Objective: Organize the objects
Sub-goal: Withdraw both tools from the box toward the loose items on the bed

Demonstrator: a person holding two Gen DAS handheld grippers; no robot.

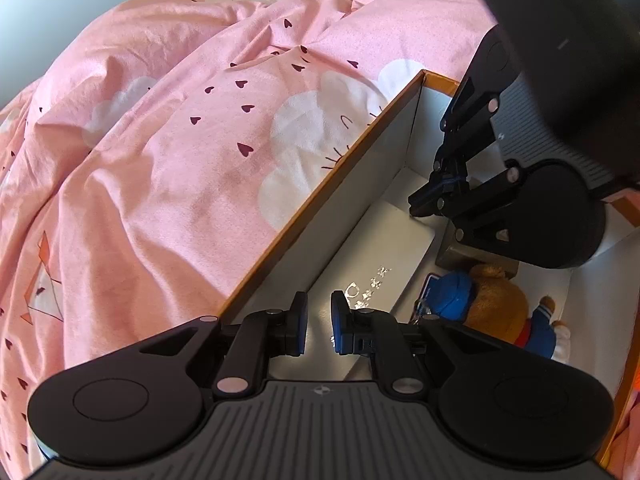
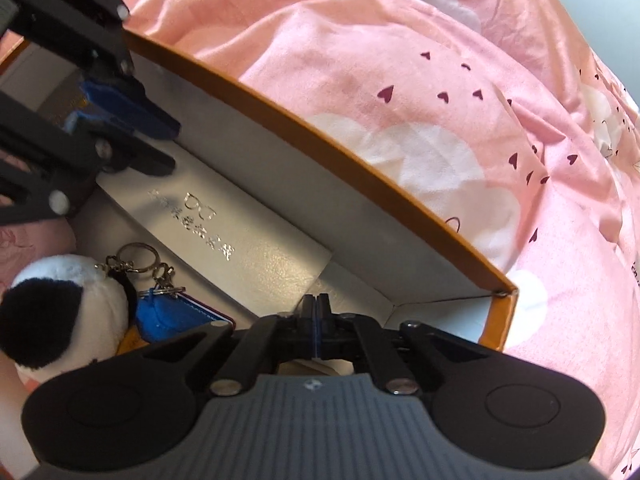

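Bedspread: pink, printed with hearts and clouds, from 9 to 12 o'clock around the box.
Left gripper: fingers apart, empty, over the silver case.
Silver case: flat inside the box, along its orange-edged wall.
Plush bear: at 3 o'clock, beside the case.
Right gripper: fingers pressed together, tips at the case's far end.

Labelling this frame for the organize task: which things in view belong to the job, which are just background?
Job:
box
silver case
bear toy
panda plush
blue tag
keyring
left gripper, open
right gripper, shut, empty

Background:
pink duvet
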